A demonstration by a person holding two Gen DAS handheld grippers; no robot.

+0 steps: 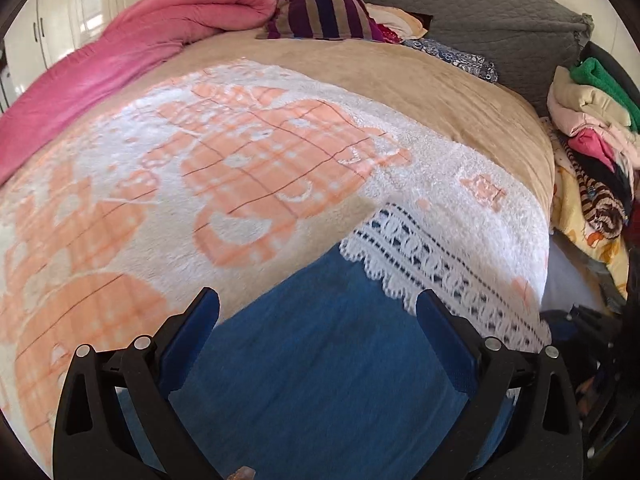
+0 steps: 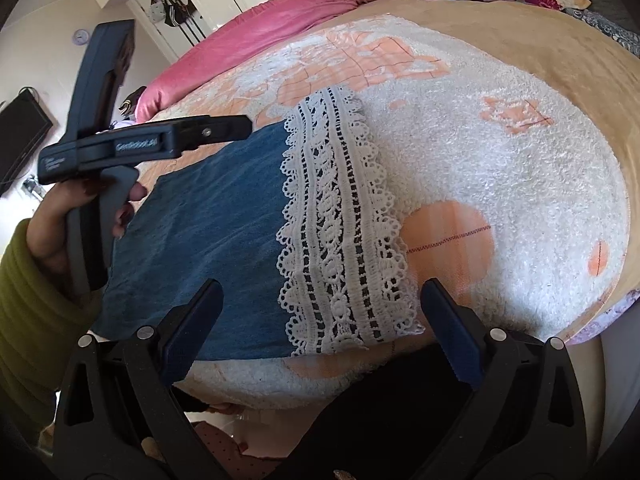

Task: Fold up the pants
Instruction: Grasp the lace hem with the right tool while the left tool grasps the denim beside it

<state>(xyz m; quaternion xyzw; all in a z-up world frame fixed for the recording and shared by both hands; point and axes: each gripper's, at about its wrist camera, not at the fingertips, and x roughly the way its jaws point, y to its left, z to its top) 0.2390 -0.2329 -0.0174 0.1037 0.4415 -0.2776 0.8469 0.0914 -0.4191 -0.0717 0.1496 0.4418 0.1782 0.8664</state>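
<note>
The pants (image 2: pixel 208 240), blue denim with a broad white lace hem (image 2: pixel 340 232), lie flat on the white-and-orange blanket (image 2: pixel 500 160) that covers the bed, close to its near edge, apparently already doubled into a compact rectangle. The lace end points toward the bed's right side, and the plain denim runs leftward under the left gripper (image 1: pixel 318 306).

In the left wrist view, that gripper's fingers are spread wide above the denim, clamping nothing. It hangs over the cloth, probably either just clear of a fold or lining up for the next pinch. The right wrist view shows its body held by a hand (image 2: pixel 80 216) in an olive sleeve (image 2: pixel 28 304), above the left end of the garment.

The right gripper (image 2: pixel 320 298) is also spread, its tips straddling the lace band near the bed's front edge, empty. Being over the hem end, it seems set to take that edge, so that both tools could lift opposite ends and bring one over the other.

Along the bed's far edge lie a rolled pink quilt (image 1: pixel 160 36) and a striped garment (image 1: pixel 324 12), well apart from the work.
</note>
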